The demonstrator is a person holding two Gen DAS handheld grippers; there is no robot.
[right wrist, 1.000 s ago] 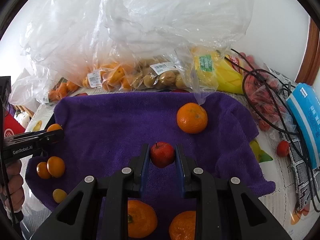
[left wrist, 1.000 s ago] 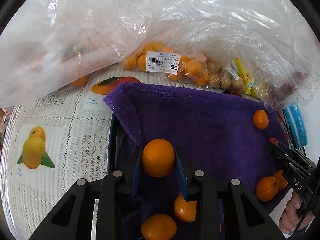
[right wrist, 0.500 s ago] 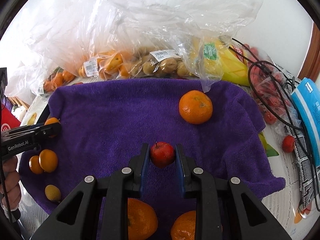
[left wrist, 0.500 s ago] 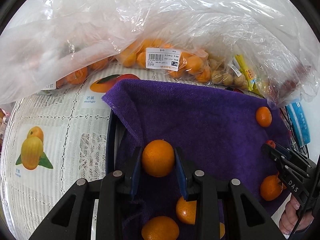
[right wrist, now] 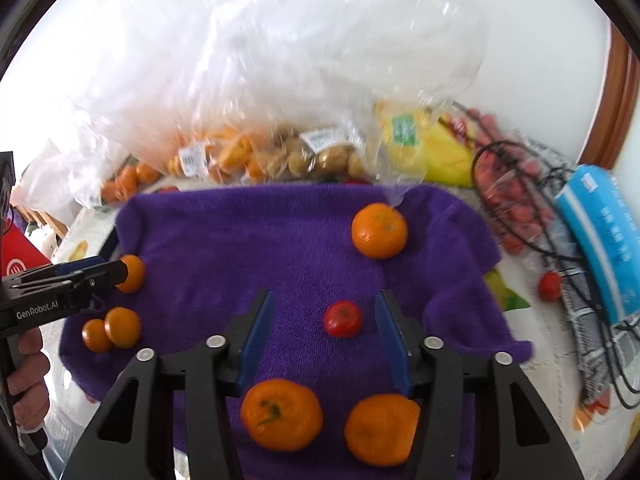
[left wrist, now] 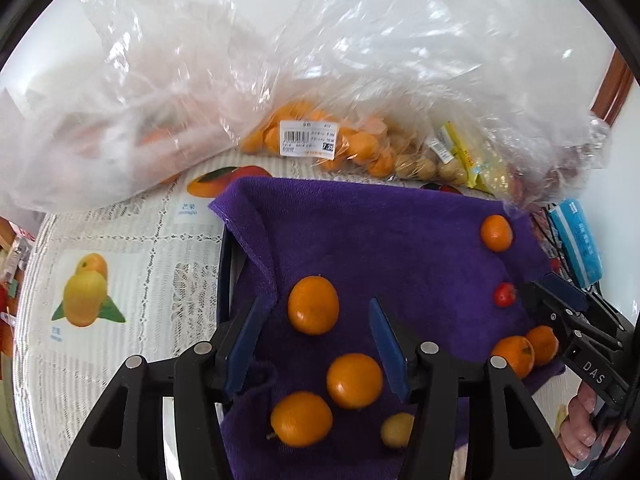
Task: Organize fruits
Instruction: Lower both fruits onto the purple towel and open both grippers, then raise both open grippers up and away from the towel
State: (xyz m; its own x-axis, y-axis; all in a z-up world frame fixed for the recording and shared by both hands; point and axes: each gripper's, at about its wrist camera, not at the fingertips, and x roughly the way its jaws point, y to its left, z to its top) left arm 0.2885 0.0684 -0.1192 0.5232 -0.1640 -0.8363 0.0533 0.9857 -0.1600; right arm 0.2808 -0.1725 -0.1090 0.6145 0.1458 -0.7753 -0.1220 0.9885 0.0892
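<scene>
Both hand-held grippers, left [left wrist: 316,340] and right [right wrist: 324,332], gape released around an orange [left wrist: 313,304] and red fruit [right wrist: 343,319] on purple towel [right wrist: 240,248].

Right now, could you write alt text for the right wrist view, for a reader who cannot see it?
The right gripper is open around a small red fruit lying on a purple towel. Oranges lie scattered around it, with bagged fruit behind.

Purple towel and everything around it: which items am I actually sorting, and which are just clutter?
Part of the job:
- orange between the open left jaws
- small red fruit between the open right jaws
- loose oranges on the purple towel

Just lying about:
- bagged fruit behind the towel
- black cable
- blue packet
</scene>
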